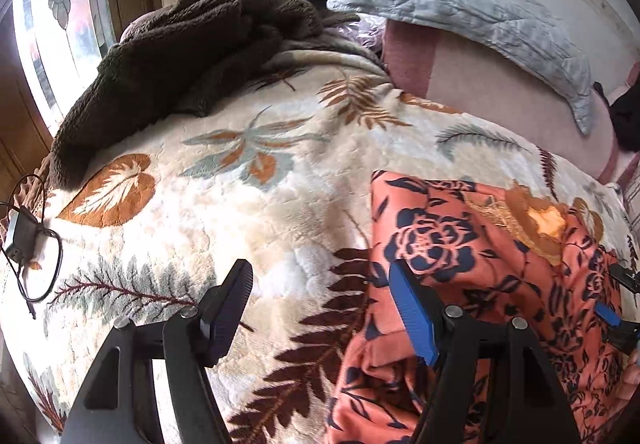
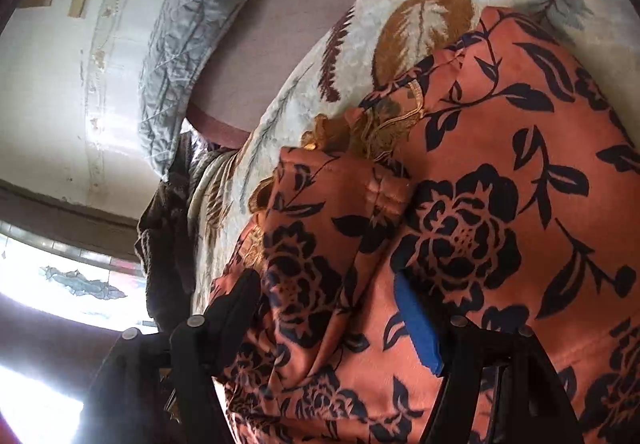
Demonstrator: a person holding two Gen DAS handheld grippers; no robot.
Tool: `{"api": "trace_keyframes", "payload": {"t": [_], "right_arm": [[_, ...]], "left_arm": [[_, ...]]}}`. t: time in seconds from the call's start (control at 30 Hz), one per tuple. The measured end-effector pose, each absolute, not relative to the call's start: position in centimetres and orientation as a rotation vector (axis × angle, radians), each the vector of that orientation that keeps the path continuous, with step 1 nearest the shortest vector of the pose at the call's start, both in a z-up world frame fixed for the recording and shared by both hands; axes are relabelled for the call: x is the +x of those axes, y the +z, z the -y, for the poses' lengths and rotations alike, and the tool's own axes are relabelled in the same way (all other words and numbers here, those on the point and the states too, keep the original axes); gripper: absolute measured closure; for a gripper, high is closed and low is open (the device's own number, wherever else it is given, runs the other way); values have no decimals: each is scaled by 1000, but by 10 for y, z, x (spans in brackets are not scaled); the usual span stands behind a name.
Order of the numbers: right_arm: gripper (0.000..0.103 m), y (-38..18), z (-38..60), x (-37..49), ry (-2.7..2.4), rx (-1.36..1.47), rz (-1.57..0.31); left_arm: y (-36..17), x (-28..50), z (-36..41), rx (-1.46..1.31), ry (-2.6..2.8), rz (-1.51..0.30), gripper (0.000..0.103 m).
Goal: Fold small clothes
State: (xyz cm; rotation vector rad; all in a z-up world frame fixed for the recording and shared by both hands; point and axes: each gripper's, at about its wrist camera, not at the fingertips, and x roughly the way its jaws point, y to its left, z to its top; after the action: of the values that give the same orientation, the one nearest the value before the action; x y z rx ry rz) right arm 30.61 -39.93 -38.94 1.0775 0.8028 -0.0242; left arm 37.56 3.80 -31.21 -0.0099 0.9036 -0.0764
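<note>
Currently the orange floral garment (image 1: 480, 264) lies bunched near the bed's (image 1: 224, 204) right edge. Left claw (image 1: 322, 310) is spread wide at the garment's left border, holding nothing. Right claw (image 2: 328, 320) straddles a raised fold, jaws apart (not clamped). Close both on single layers, then draw the cloth flat before folding.

Under me spreads a cream leaf-print blanket (image 1: 224, 212) over the bed. A dark brown fleece (image 1: 180, 64) lies heaped at its far left, a pale blue quilted pillow (image 1: 472, 16) against the wall, and a black corded device (image 1: 20, 236) near the left edge.
</note>
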Motion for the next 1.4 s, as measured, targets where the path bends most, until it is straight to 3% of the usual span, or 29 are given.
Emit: {"api": "trace_keyframes", "payload": {"t": [0.07,0.2,0.23,0.27,0.33,0.6,0.8,0.93,1.1,1.13,1.17,1.2,1.23,1.27,1.3,1.33,1.37,1.4], "right_arm": [[31,-403,409,313,-34,1150,-774],[31,-414,425,328,-33,1242,-699],[36,-412,425,332,-12,1234,-678],[61,-410,425,335,6,1216,-669],[92,-406,421,338,13,1193,-690],[95,-330,419,294,-22,996,-521],[95,-335,436,275,-88,1021,-553],[95,-349,444,274,-125,1044,-617],[84,-390,453,284,-137,1215,-802],[69,-396,454,285,-141,1241,-812],[38,-401,454,287,-140,1255,-815],[26,-404,454,289,-133,1262,-804],[24,-405,453,290,-125,1264,-776],[26,-404,451,292,-115,1251,-756],[31,-402,449,295,-90,1228,-739],[55,-400,446,298,-76,1203,-732],[88,-398,442,301,-82,1172,-739],[92,-394,439,303,-93,1134,-742]], "left_arm": [[-321,382,-39,1,-73,-922,34],[-337,386,-25,60,-124,-978,47],[-340,386,-19,102,-120,-993,50],[-344,387,-13,144,-118,-1001,52],[-347,387,-7,202,-109,-999,53],[-337,386,-8,157,-129,-999,53],[-335,378,-10,169,-137,-989,53],[-334,377,-8,161,-164,-993,58],[-322,370,2,172,-218,-941,52],[-321,369,6,175,-239,-935,51],[-321,368,9,184,-257,-931,52],[-322,366,13,195,-274,-926,52],[-323,365,17,209,-290,-924,53],[-325,364,21,227,-298,-921,55],[-327,364,25,243,-310,-922,69],[-329,365,28,250,-325,-930,90],[-332,365,30,251,-336,-939,97],[-333,365,31,259,-334,-937,97]]}}
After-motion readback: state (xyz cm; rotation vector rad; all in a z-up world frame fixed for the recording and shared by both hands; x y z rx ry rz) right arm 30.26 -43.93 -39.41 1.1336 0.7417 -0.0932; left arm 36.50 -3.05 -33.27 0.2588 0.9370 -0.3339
